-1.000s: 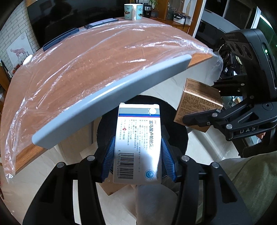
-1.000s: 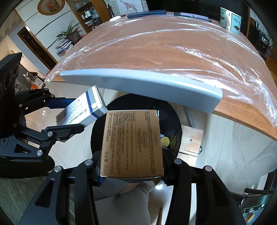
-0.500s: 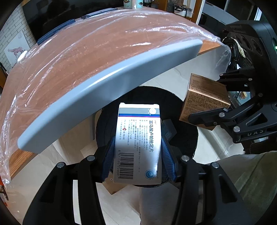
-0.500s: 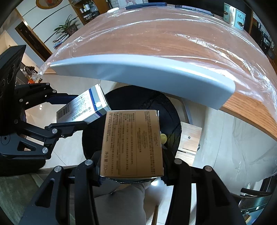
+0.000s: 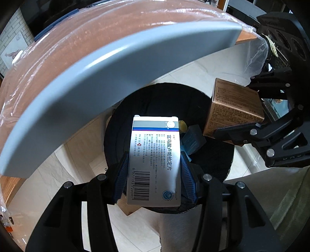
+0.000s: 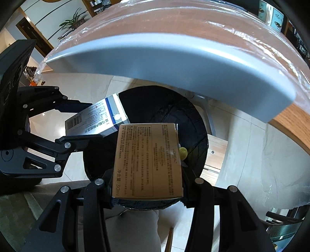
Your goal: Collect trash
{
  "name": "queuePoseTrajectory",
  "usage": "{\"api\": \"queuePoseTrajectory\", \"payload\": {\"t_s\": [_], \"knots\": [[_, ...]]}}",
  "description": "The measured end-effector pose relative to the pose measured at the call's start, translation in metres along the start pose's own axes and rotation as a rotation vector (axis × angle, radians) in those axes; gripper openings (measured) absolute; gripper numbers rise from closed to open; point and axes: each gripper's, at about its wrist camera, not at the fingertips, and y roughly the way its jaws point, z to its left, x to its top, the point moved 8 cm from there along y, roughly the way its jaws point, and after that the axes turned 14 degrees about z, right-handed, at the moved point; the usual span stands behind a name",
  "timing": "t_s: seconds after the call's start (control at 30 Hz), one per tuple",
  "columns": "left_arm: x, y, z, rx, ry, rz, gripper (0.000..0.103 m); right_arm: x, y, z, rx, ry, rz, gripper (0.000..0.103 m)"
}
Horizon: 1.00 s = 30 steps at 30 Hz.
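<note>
My left gripper (image 5: 155, 164) is shut on a white medicine box (image 5: 155, 160) with a blue stripe and a barcode, held over the open black trash bin (image 5: 155, 100). My right gripper (image 6: 148, 166) is shut on a gold carton (image 6: 148, 160), also held over the bin (image 6: 164, 108). Each gripper shows in the other view: the gold carton (image 5: 232, 108) at the right of the left wrist view, the medicine box (image 6: 96, 120) at the left of the right wrist view. A blue box (image 5: 193, 139) and a small yellow object (image 6: 183, 153) lie inside the bin.
A grey chair back (image 5: 116, 67) curves just above the bin. Behind it is a wooden table (image 5: 77, 38) under clear plastic sheet. A mug (image 6: 273, 16) stands on its far side. Pale floor tiles (image 5: 73, 155) surround the bin. My trouser leg (image 6: 135, 228) is below.
Both grippers have moved down and forward with their boxes, so the bin opening and chair back look larger and closer. Both boxes stay gripped.
</note>
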Motion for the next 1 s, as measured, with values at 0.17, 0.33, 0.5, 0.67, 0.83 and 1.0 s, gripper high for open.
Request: {"api": "queuePoseTrajectory", "payload": {"t_s": [0.17,0.33,0.5,0.67,0.83,1.0], "knots": [[0.001,0.009,-0.001,-0.014,0.006,0.021,0.052,0.002,0.009,-0.002,0.012,0.008,0.021,0.048],[-0.003,0.016,-0.001,-0.019,-0.001,0.042,0.064,0.001,0.013,-0.006,0.035,0.036,0.035,0.074],[-0.012,0.006,0.006,-0.042,-0.024,0.045,0.065,-0.003,-0.004,-0.014,0.029,0.057,0.023,0.074],[-0.011,-0.076,0.005,-0.09,0.021,-0.103,0.065,0.002,-0.075,-0.009,0.016,0.011,-0.109,0.079],[0.018,-0.17,0.057,-0.044,-0.078,-0.395,0.101,0.056,-0.155,-0.049,-0.144,0.069,-0.353,0.099],[0.06,-0.172,0.168,0.102,-0.37,-0.448,0.101,0.12,-0.154,-0.134,-0.239,0.258,-0.359,0.099]]}}
